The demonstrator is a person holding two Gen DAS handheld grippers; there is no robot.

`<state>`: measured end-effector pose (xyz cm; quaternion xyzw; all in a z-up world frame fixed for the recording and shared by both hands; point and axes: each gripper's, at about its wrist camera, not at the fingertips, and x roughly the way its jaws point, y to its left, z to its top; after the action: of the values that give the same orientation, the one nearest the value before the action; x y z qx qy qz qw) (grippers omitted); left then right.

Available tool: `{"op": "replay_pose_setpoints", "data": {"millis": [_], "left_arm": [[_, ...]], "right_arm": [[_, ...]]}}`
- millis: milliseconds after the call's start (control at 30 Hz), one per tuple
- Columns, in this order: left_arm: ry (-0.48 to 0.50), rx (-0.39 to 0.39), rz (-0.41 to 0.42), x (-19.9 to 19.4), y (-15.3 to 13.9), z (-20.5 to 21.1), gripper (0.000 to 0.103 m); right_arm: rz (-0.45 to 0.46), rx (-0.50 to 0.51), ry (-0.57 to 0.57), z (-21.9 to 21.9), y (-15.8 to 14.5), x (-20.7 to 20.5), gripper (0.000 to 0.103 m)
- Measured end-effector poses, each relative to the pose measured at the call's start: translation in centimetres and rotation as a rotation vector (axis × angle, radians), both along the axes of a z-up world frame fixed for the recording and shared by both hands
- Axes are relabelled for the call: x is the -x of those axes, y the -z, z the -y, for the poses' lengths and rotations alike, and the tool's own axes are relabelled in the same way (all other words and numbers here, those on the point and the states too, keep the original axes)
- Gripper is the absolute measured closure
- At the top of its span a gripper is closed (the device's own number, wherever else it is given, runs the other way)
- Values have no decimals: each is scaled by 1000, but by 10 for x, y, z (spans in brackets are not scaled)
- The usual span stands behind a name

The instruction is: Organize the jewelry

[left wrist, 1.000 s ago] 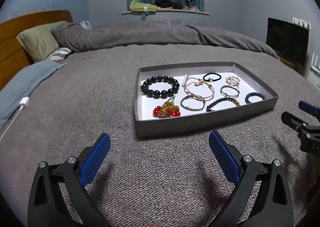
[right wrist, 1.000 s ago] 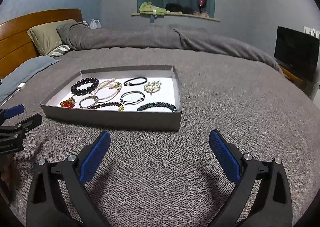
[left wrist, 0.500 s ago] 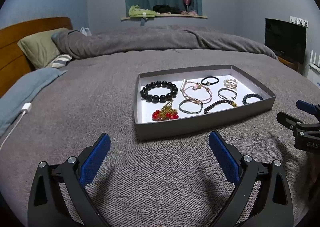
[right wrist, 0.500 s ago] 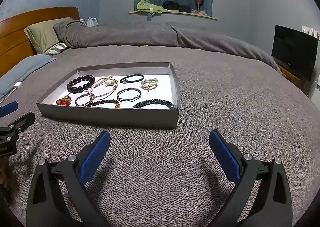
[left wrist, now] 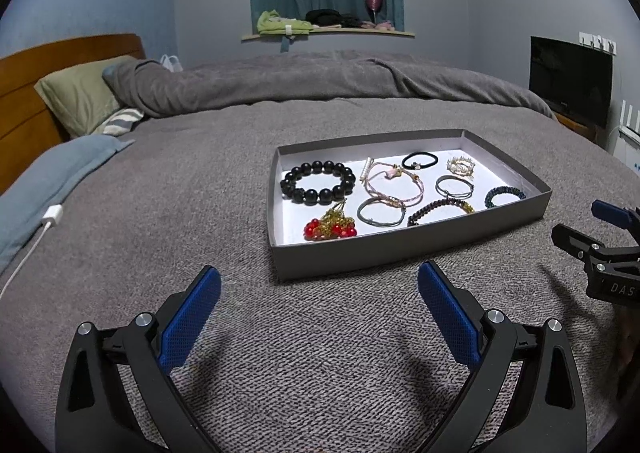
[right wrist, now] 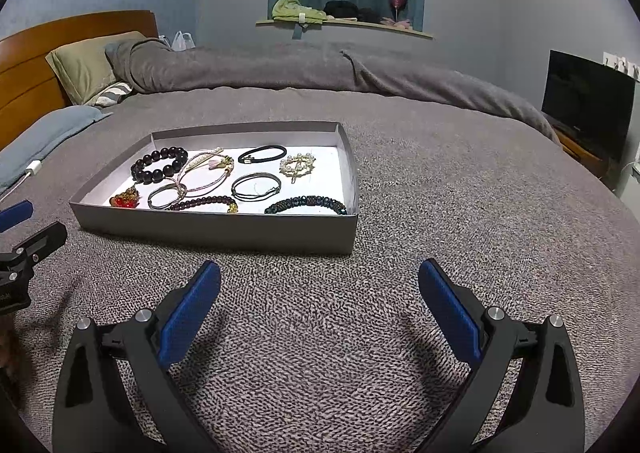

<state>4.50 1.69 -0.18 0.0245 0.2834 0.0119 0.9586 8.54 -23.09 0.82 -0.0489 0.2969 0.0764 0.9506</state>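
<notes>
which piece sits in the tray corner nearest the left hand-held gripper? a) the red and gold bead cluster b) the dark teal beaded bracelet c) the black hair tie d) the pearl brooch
a: in the left wrist view the red and gold bead cluster lies by the near-left corner of the grey tray, just ahead of the open left hand-held gripper; the other pieces lie farther back or to the right.

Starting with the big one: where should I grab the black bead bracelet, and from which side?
Judging by its pose, take the black bead bracelet from above. It lies flat in the tray's far-left corner, so pinch across its near-right arc, one finger inside the ring and one outside. The left wall and red charm crowd the other sides. The left hand-held gripper is open and nearest.
</notes>
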Motion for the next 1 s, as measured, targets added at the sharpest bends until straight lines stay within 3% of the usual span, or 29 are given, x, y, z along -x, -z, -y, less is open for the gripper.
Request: {"op": "replay_pose_setpoints", "data": {"millis": [1000], "left_arm": [[-4, -2, -11, 0, 2, -2, 5]], "right_arm": [[-3, 5, 7, 0, 3, -1, 5]]}}
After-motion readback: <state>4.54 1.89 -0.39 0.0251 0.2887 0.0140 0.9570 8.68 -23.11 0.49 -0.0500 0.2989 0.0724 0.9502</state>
